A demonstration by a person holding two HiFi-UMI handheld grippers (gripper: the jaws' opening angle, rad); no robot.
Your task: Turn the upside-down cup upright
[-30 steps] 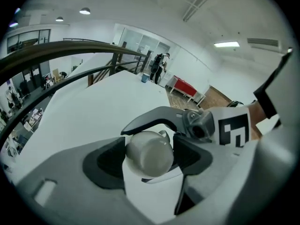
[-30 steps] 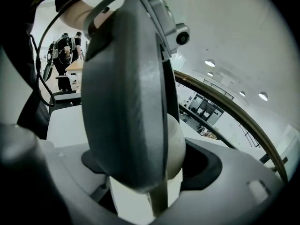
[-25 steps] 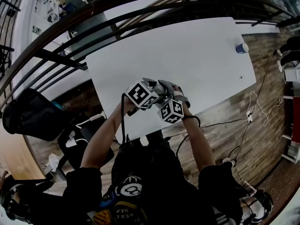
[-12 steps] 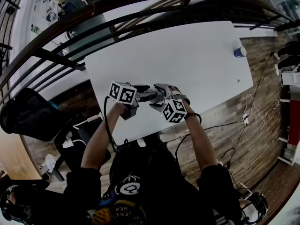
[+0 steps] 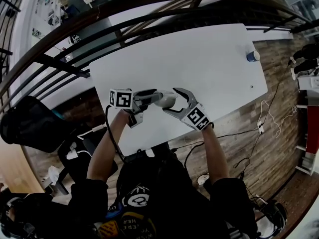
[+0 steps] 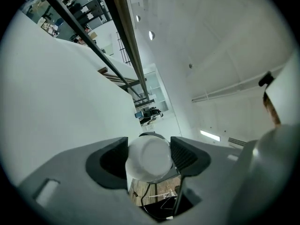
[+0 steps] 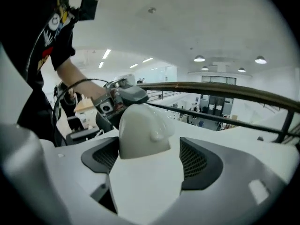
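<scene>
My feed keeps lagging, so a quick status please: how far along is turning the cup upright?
Done: the cup is gripped between the left gripper's fingers. In hand: it looks lifted over the white table and tipped on its side, base toward the left gripper view. The right gripper stands open beside it, not gripping. Left: finish the turn and set it down on its base.

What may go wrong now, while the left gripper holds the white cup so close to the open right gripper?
1. Only the left gripper grips the cup, on its smooth round wall; the cup may slip out.
2. The right gripper stands open with its jaws close to the cup; a careless move may knock it loose.
3. This happens not far from the near edge of the table, so a dropped cup may roll to the floor.
</scene>
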